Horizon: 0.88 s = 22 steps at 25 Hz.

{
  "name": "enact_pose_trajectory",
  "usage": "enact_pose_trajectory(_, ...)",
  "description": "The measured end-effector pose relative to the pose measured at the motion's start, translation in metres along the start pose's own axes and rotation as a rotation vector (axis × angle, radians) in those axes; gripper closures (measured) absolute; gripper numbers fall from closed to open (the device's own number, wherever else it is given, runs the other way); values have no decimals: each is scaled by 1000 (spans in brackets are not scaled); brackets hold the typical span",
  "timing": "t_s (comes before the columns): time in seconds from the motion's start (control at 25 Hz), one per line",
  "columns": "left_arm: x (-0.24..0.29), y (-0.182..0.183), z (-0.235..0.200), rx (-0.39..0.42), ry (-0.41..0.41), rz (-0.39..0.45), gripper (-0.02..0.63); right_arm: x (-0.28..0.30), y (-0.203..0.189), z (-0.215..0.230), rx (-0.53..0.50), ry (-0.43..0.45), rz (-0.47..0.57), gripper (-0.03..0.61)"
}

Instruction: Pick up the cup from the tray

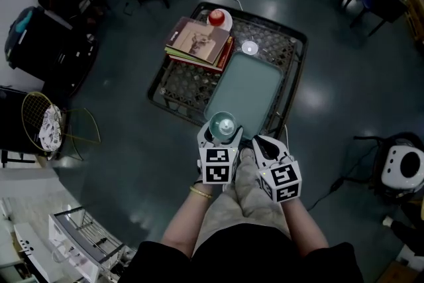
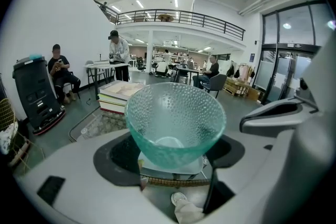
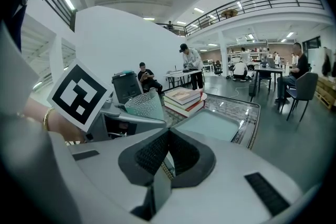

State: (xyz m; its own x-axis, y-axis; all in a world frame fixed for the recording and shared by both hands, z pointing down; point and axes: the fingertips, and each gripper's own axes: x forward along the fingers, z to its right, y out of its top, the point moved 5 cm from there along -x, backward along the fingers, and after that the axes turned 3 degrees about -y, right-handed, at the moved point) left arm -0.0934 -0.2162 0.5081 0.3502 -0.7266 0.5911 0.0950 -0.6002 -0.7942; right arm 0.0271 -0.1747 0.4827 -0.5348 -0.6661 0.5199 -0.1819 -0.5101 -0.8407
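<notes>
— Where is the cup (image 1: 223, 123) to be found?
— It is clamped upright, mouth upward, between the jaws of the left hand-held gripper (image 1: 222, 135). It is seen at the near end of the teal tray (image 1: 248, 86) on the bench (image 1: 293, 56).
— And the right hand-held gripper (image 3: 167, 150)?
— Its jaws are pressed together with nothing between them. It is held just beside the left one, to the cup's right.

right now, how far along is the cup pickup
Done: the cup is clamped between the jaws of the left gripper and looks lifted off the tray, which is bare. In hand: holding it over the tray's near edge. Left: seemingly nothing beyond carrying it clear; the right gripper is shut and empty.
</notes>
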Motion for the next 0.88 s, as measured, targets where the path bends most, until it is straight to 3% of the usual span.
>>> enact_pose_trajectory(0.88, -80, 0, 15, -8, 35, 40, 249, -38, 6, -31, -77, 42, 48, 571)
